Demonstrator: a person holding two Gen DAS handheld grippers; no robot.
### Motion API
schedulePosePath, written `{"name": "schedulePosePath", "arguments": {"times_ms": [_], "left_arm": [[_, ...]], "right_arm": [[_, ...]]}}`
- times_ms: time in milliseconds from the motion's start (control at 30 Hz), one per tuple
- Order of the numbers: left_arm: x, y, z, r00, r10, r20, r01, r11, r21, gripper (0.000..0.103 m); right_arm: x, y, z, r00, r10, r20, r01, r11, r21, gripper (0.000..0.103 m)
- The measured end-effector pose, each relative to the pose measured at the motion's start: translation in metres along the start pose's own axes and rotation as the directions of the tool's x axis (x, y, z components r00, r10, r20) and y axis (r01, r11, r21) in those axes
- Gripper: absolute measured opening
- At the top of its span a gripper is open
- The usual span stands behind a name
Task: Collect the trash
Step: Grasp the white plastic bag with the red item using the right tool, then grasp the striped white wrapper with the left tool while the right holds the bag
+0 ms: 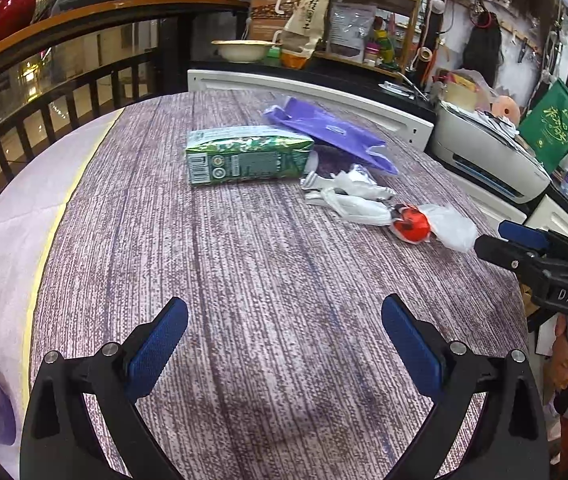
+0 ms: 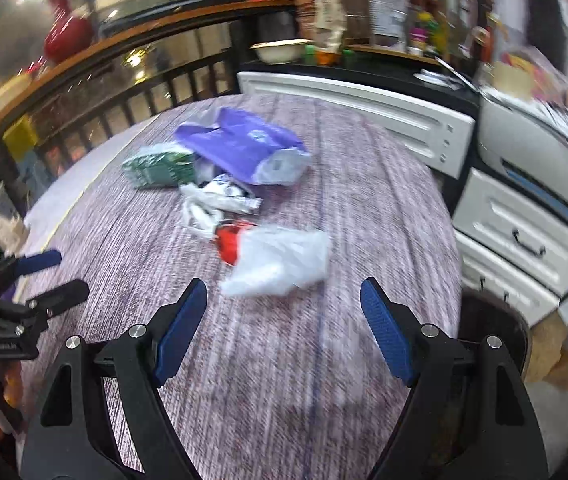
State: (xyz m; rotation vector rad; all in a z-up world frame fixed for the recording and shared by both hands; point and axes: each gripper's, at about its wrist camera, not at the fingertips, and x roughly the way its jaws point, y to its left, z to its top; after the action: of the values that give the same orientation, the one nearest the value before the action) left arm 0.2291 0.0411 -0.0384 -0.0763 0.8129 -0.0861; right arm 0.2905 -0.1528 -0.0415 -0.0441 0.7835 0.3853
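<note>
Trash (image 2: 279, 262) — clear plastic bag, red wrapper (image 2: 229, 242), green carton (image 2: 159, 168), purple bag (image 2: 239, 144) — lies clustered mid-table (image 2: 324, 360), just ahead of the right gripper (image 2: 284, 330); left gripper (image 1: 284, 344) farther back; both spread wide, empty.

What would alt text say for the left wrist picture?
Open left gripper hovers over a table with trash: a green carton, a purple bag, crumpled white wrappers and a red-and-white wrapper. The right gripper enters at right.
</note>
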Motion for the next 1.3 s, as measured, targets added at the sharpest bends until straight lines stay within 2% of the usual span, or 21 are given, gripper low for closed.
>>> {"name": "schedulePosePath", "arguments": {"times_ms": [133,233,467,567,600,633,667,700,800,967,1133,1300], "left_arm": [[0.002,0.007,0.002,1.0,0.002,-0.004,-0.002,1.0,-0.014,0.096],[0.003,0.007,0.004,1.0,0.01,-0.006,-0.01,1.0,0.002,0.096],[0.008,0.009,0.013,1.0,0.01,-0.023,-0.009,0.999,0.03,0.096],[0.011,0.01,0.013,0.999,0.013,-0.03,-0.012,0.999,0.032,0.096],[0.012,0.011,0.013,0.999,0.015,-0.033,-0.014,0.999,0.034,0.096],[0.013,0.012,0.013,0.999,0.017,-0.036,-0.015,0.999,0.034,0.096],[0.014,0.012,0.013,0.999,0.017,-0.04,-0.016,0.999,0.034,0.096],[0.015,0.012,0.013,0.999,0.017,-0.043,-0.016,0.999,0.032,0.096],[0.02,0.015,0.014,0.998,0.012,-0.054,-0.011,1.0,0.021,0.096],[0.022,0.012,0.02,0.999,0.005,-0.038,-0.004,1.0,0.027,0.096],[0.027,0.005,0.029,1.0,-0.008,-0.017,0.009,0.998,0.057,0.096],[0.04,-0.014,0.042,1.0,-0.021,-0.008,0.022,0.991,0.135,0.096]], "right_arm": [[0.015,0.02,0.011,0.999,0.02,-0.043,-0.024,0.994,-0.107,0.079],[0.03,0.032,0.022,0.997,-0.001,-0.079,-0.015,0.979,-0.205,0.079],[0.067,0.046,0.035,0.981,-0.013,-0.191,-0.066,0.915,-0.399,0.079],[0.079,0.047,0.035,0.975,-0.026,-0.222,-0.08,0.887,-0.454,0.072],[0.079,0.046,0.035,0.975,-0.01,-0.221,-0.095,0.884,-0.457,0.069],[0.078,0.046,0.037,0.974,0.006,-0.226,-0.112,0.882,-0.458,0.061],[0.078,0.045,0.038,0.971,0.024,-0.24,-0.134,0.88,-0.456,0.059],[0.077,0.045,0.038,0.97,0.027,-0.24,-0.137,0.879,-0.457,0.05],[0.073,0.045,0.036,0.967,0.043,-0.25,-0.157,0.877,-0.455,0.032],[0.047,0.043,0.024,0.966,0.116,-0.233,-0.21,0.876,-0.434,0.028],[0.009,0.03,0.01,0.963,0.185,-0.197,-0.247,0.897,-0.367,0.028],[-0.015,0.006,0.004,0.975,0.177,-0.133,-0.209,0.935,-0.286,0.028]]}}
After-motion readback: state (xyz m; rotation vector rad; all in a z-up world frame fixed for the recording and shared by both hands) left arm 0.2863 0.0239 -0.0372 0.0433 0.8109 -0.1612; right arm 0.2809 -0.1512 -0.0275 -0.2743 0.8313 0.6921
